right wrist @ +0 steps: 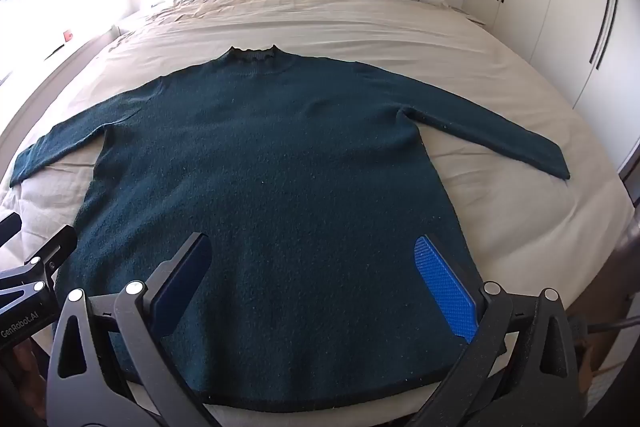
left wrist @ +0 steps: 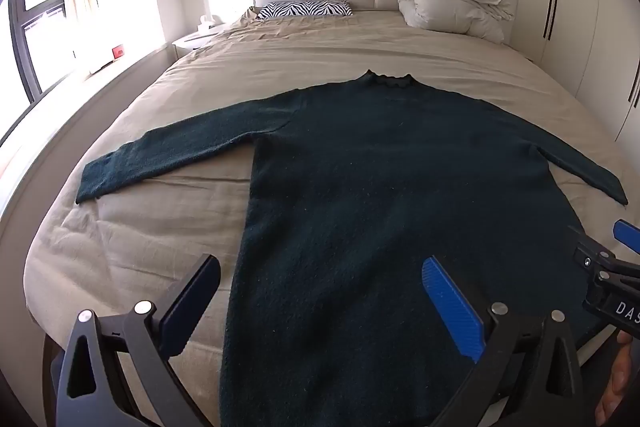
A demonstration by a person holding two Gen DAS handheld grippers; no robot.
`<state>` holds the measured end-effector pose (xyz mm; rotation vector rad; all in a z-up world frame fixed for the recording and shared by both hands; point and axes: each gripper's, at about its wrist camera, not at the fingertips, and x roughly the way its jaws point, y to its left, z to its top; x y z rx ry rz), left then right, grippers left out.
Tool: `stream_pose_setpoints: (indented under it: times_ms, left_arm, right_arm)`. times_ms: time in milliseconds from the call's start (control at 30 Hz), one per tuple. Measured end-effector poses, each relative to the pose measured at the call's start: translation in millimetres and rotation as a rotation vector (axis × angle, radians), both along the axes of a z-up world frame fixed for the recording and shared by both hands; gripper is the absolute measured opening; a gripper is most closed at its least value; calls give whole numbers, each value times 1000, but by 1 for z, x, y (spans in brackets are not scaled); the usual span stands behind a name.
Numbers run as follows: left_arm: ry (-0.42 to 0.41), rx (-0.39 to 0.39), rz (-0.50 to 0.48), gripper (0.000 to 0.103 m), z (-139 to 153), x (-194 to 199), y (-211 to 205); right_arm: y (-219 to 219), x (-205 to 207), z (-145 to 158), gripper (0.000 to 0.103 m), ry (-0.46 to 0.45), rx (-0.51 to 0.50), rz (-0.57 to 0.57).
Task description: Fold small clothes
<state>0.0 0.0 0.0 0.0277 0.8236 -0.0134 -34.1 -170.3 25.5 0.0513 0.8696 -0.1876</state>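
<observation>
Your left gripper (left wrist: 320, 303) stands wide open with nothing between its jaws, and your right gripper (right wrist: 316, 279) is the same, wide and empty. Both point down at a slant over the near part of the dark green sweater (right wrist: 256, 155), which lies flat on the bed (right wrist: 400, 27) directly ahead of the tools.

The sweater is spread out fully. Its collar (right wrist: 253, 55) is at the far end from your grippers, the hem (right wrist: 320, 405) is just under the right gripper, and the two sleeves go out to each side: the left sleeve (left wrist: 160, 155) ahead and to the left of your left gripper, the right sleeve (right wrist: 492, 131) ahead and to the right of your right gripper.

I judge that no fold is made yet. The laying-out looks finished; folding both sleeves in and doubling the body remains.
</observation>
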Motion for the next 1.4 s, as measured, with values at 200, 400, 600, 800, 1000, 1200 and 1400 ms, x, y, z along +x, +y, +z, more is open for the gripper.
stream_pose_setpoints:
  times_ms: [200,400,600,800,1000,1200,1400]
  left_arm:
    - [0,2,0,103,0,0,0]
    - [4,3,-1,103,0,0,0]
    - [6,3,-1,103,0,0,0]
    - [8,4,-1,103,0,0,0]
    - [10,3,-1,103,0,0,0]
    - [12,2,-1,103,0,0,0]
    - [12,1,-1,103,-14,-9,8]
  right_arm:
    - [0,0,2,103,2,6,4]
    - [-2,0,0,103,6,3,2]
    - [2,-3,-5,103,3,-8,0]
    - [4,0,-6,103,11,-9,4]
    - [5,0,-6,103,12,-11,4]
    - [6,0,-6,103,12,-10,5]
    - [6,0,-6,103,13,-10,5]
